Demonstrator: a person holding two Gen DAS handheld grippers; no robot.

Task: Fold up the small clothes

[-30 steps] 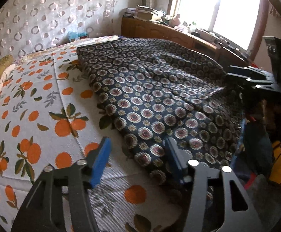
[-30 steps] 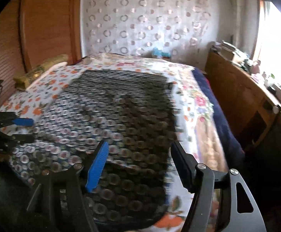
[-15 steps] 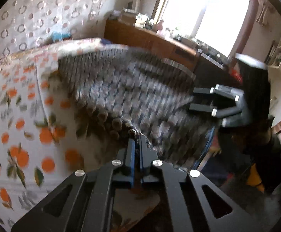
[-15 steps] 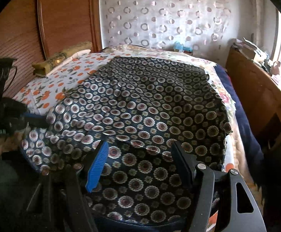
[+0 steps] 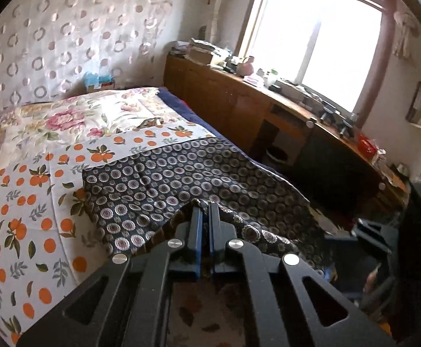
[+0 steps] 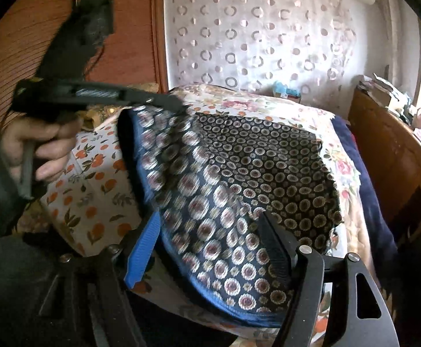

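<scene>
Two grippers | left gripper (image 5: 206, 211) clamps patterned garment (image 6: 256, 167) corner, raised above bed (image 5: 36, 202) | right gripper (image 6: 210, 248) wide, garment's near edge between fingers

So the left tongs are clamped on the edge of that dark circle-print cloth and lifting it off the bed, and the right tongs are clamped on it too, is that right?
Not quite: the right tongs are open, not clamped. The right wrist view shows their fingers spread apart above the dark circle-print cloth. The left tongs are indeed shut on the cloth's edge, lifting it off the bed, as the left wrist view shows.
</scene>
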